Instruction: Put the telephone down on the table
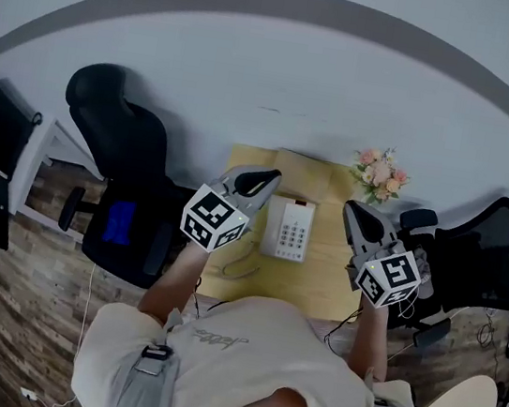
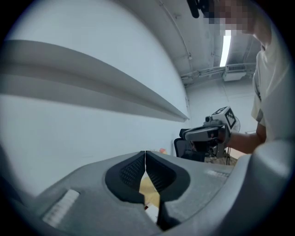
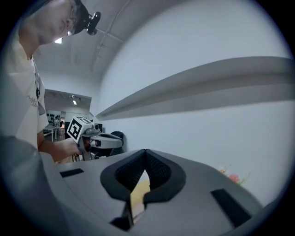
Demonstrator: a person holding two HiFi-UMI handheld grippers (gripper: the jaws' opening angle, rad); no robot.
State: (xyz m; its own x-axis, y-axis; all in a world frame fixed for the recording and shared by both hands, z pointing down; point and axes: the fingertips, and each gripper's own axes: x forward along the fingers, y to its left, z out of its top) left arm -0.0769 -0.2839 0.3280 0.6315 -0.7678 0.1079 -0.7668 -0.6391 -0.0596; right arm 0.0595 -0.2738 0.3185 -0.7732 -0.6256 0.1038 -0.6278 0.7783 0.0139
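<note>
A white telephone with a keypad lies flat on the small wooden table, its cord trailing off to the left. My left gripper is held high over the table's left part, shut with nothing in it. My right gripper hovers just as high to the right of the telephone, also shut and empty. In the left gripper view the jaws meet at their tips and the right gripper shows beyond. The right gripper view shows touching tips and the left gripper.
A bunch of pink flowers stands at the table's far right corner. A black office chair is to the left and another chair to the right. A white wall with a grey band rises behind the table.
</note>
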